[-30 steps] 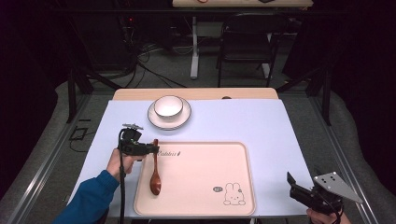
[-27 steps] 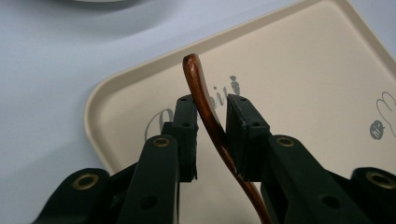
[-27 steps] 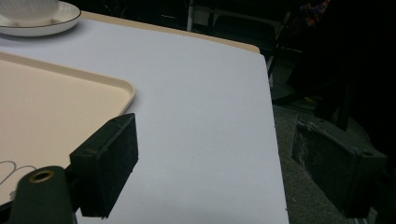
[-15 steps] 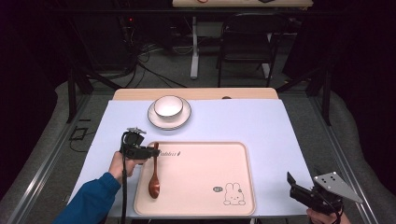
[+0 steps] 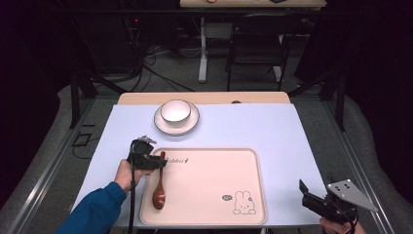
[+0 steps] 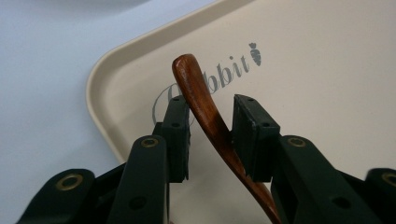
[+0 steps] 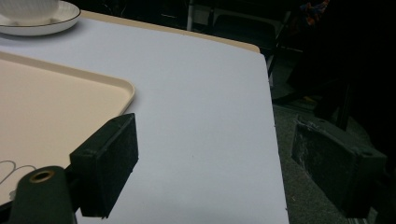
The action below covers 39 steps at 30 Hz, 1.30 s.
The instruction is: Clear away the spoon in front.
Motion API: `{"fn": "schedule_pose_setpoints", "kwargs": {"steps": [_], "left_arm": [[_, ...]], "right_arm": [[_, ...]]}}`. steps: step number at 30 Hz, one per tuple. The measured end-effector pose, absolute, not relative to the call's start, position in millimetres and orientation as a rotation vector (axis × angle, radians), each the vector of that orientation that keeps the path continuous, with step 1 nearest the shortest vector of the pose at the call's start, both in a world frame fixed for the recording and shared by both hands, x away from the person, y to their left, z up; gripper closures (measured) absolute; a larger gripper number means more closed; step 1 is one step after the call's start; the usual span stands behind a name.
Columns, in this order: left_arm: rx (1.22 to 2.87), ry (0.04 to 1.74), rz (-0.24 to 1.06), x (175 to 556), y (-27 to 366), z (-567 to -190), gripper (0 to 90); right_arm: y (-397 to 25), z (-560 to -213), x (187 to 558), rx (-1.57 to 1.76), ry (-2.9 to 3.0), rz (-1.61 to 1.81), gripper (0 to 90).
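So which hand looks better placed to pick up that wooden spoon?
The left. Its gripper already has the spoon handle between its open jaws, over the tray. The right gripper hangs open by the table's near right corner, far from the spoon.

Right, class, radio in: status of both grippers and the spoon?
Left gripper open, jaws either side of spoon handle. Spoon on tray. Right gripper open, empty. Nothing in the way.

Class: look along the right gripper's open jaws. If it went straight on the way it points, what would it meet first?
Probably nothing soon. Ahead of the right gripper lies bare blue table cover, then its far edge; the tray corner sits left of that line. Depth is hard to judge.
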<state>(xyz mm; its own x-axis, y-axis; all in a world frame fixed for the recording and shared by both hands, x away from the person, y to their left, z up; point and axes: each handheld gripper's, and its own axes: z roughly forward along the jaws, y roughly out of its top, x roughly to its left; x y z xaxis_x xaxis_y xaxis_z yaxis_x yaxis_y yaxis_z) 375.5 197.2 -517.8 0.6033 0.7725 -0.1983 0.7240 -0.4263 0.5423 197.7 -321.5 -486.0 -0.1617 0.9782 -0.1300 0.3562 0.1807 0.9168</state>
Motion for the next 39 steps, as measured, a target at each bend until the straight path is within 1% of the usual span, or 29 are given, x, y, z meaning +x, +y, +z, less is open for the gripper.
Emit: {"fn": "schedule_pose_setpoints", "kwargs": {"steps": [3, 4, 5, 8, 9, 11, 14, 15, 16, 24, 26, 27, 39], "left_arm": [[2.248, 1.178, 0.122, 374.8, 196.4, -518.4, 62.4], [2.249, 1.179, 0.123, 374.8, 196.2, -518.6, 62.4], [2.253, 1.184, 0.127, 374.8, 196.0, -518.6, 58.1], [2.257, 1.186, 0.128, 374.9, 195.5, -519.3, 55.8], [2.258, 1.188, 0.130, 374.9, 195.4, -519.2, 51.0], [2.261, 1.182, 0.135, 374.4, 195.4, -518.5, 49.6], [2.260, 1.176, 0.155, 373.0, 194.9, -516.5, 42.9], [2.256, 1.174, 0.158, 372.2, 194.9, -515.7, 37.7], [2.253, 1.176, 0.164, 371.3, 194.6, -515.0, 37.7], [2.209, 1.127, 0.303, 359.7, 195.9, -499.6, 22.2], [2.180, 1.128, 0.328, 356.9, 197.8, -495.1, 19.5], [2.160, 1.132, 0.332, 355.3, 199.0, -493.1, 16.6], [2.020, 1.093, 0.481, 337.8, 208.8, -466.6, 12.2]], "right_arm": [[-321.4, -486.0, 197.8, 1.290, 1.658, 0.982, 14.2], [-321.4, -486.0, 197.8, 1.290, 1.658, 0.982, 14.2], [-321.3, -486.0, 197.8, 1.289, 1.658, 0.981, 14.2], [-321.4, -486.0, 197.9, 1.291, 1.658, 0.981, 14.2], [-321.4, -486.0, 198.0, 1.292, 1.658, 0.981, 14.2], [-321.3, -486.0, 198.1, 1.290, 1.660, 0.980, 14.2], [-321.4, -486.0, 198.0, 1.292, 1.659, 0.981, 14.2], [-321.4, -486.0, 198.0, 1.291, 1.659, 0.981, 14.2], [-321.4, -486.0, 198.0, 1.291, 1.659, 0.981, 14.2], [-322.0, -486.0, 197.9, 1.287, 1.660, 0.985, 14.2], [-322.3, -486.0, 197.9, 1.288, 1.660, 0.989, 14.2], [-322.2, -486.0, 197.9, 1.287, 1.660, 0.990, 14.2], [-322.3, -485.8, 197.3, 1.287, 1.656, 0.995, 14.2]]}}
